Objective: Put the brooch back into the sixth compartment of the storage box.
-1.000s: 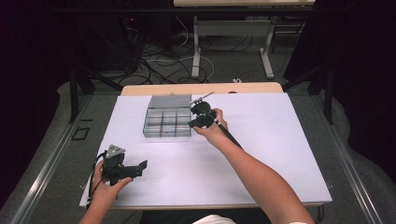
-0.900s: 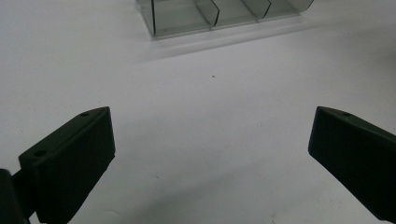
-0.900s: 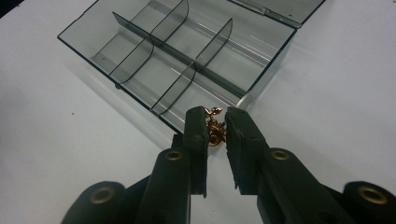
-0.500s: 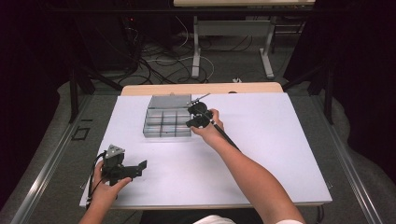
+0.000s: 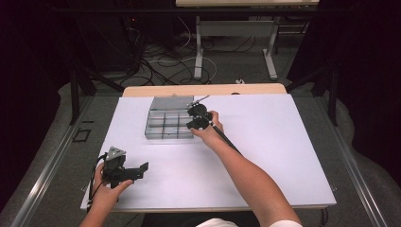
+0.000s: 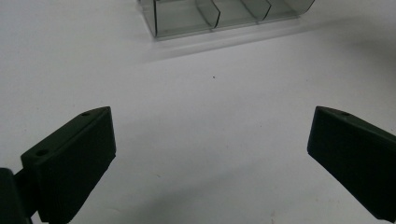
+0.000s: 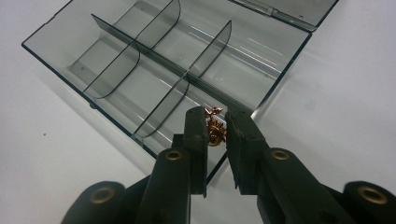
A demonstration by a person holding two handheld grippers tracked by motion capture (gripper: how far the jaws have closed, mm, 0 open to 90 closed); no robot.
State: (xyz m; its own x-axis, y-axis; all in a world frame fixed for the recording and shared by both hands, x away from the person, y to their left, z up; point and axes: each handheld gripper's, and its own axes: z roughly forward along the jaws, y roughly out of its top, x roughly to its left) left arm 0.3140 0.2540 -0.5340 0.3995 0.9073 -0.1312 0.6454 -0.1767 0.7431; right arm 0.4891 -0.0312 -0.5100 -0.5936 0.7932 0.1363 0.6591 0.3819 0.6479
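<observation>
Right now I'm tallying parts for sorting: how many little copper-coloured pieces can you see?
1. A small copper-coloured piece sits pinched between the jaws of the right gripper, above the near corner compartment of the clear organiser box. The other compartments look bare; part of that corner compartment is hidden.

The small coppery object (image 7: 215, 129) between the right gripper's (image 7: 217, 122) jaws is half hidden by them, its kind too small to tell; the organizer box (image 6: 224, 16) is cut off at 12 o'clock in the left gripper view.
</observation>
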